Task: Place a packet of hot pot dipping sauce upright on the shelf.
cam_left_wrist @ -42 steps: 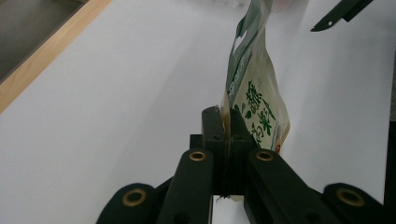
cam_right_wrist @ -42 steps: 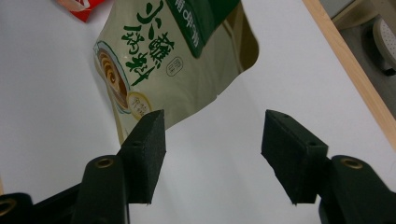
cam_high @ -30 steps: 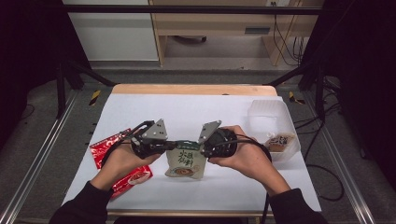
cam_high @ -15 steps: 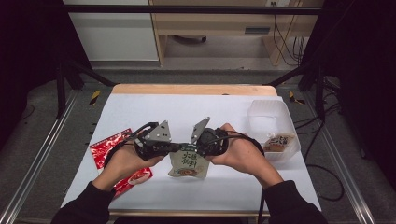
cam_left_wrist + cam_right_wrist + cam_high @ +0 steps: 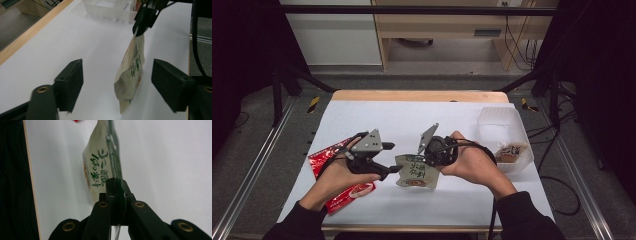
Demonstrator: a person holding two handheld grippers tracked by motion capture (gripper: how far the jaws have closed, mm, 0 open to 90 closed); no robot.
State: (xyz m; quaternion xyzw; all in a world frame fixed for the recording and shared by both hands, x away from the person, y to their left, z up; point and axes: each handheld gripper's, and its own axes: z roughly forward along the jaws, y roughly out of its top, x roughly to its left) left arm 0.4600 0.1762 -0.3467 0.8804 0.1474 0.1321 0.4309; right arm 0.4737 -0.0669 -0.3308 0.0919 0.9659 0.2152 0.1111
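My right gripper [image 5: 115, 185] pinches just the packet's [image 5: 101, 161] top edge while my left gripper [image 5: 117, 80], jaws just sprung wide, straddles it untouched, so that thin hold could slip.

The far half of the tabletop [image 5: 412, 112] is bare and gives free passage across its width. At the right edge, a clear plastic container [image 5: 502, 132] blocks low travel. At the left front, a red packet [image 5: 329, 172] lies flat and is passable above. At centre, a pale pouch [image 5: 416, 171] hangs between both hand-held grippers and obstructs the gap between them.
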